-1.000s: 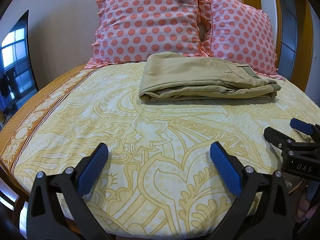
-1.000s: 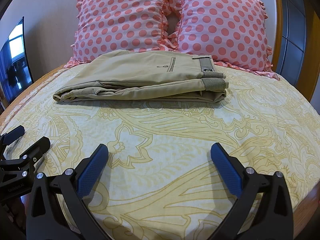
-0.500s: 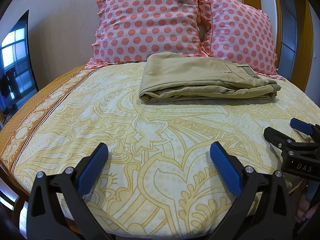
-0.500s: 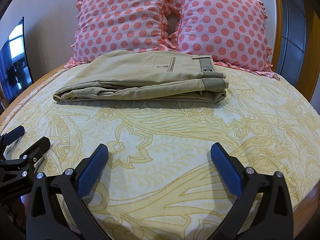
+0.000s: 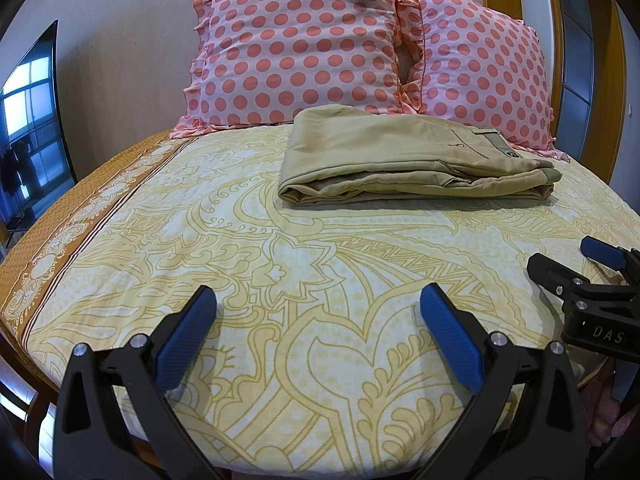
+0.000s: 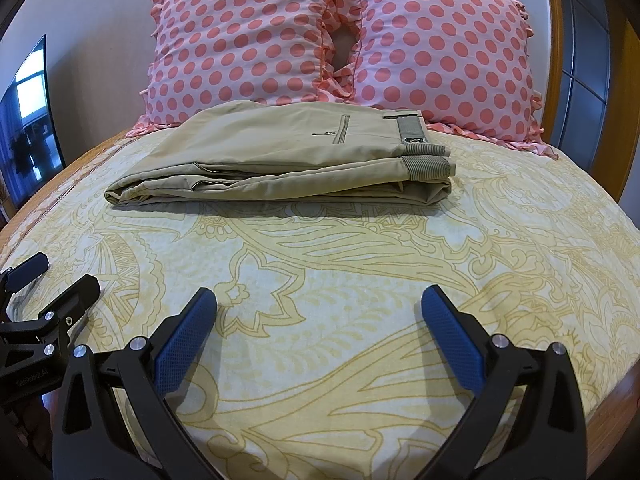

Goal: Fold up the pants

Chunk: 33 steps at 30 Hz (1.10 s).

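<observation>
The khaki pants point(image 5: 412, 164) lie folded into a flat, layered bundle in the upper centre of both views, resting on the yellow patterned bedsheet point(image 5: 320, 280). In the right wrist view the waistband and a ribbed cuff sit at the right end of the bundle, with a pocket slit on the top layer; the folded edge is at the left end.

Directly behind the pants, two pink polka-dot pillows point(image 6: 340, 40) stand against the wall, side by side, their frilled edges meeting. The rear edge of the bundle lies just beside the pillow bases. A dark screen point(image 5: 32, 120) stands at the left edge of the frame, beyond the orange border of the sheet. Wooden framing and glass panels fill the right edge.

The left gripper point(image 5: 318, 334) sits at the lower centre of its view, fingers spread wide, nothing between the blue pads point(image 5: 186, 336). The right gripper point(image 6: 320, 334) is likewise spread and holds nothing. Each gripper appears at the side edge of the other's view, low and near the front edge of the bed.

Bare sheet separates both grippers from the pants. The sheet surface between them carries no other objects.
</observation>
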Motion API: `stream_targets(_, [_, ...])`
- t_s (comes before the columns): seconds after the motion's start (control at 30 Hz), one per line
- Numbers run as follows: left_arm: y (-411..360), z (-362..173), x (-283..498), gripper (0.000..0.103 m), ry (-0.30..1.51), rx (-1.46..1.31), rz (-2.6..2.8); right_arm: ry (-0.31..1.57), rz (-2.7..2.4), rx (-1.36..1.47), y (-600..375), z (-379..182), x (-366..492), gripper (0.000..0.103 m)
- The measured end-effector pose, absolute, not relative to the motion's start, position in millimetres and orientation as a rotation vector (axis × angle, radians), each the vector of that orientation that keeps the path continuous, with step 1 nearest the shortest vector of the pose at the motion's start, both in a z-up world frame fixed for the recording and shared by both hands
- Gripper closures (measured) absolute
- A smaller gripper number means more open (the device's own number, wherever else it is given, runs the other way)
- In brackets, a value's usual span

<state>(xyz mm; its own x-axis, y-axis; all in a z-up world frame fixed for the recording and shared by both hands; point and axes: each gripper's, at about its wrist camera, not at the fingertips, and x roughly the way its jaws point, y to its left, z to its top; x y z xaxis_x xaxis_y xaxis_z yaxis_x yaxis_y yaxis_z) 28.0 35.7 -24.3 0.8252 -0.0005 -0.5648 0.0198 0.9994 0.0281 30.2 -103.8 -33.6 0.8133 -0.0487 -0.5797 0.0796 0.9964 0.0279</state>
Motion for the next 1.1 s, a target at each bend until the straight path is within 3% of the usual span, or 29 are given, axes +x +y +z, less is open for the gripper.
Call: stream_targets(1.1, [34.6, -20.8, 30.6, 0.002, 0.615, 0.033, -0.012, 0.616, -0.065, 0.05, -104.5, -33.7, 29.9, 0.001])
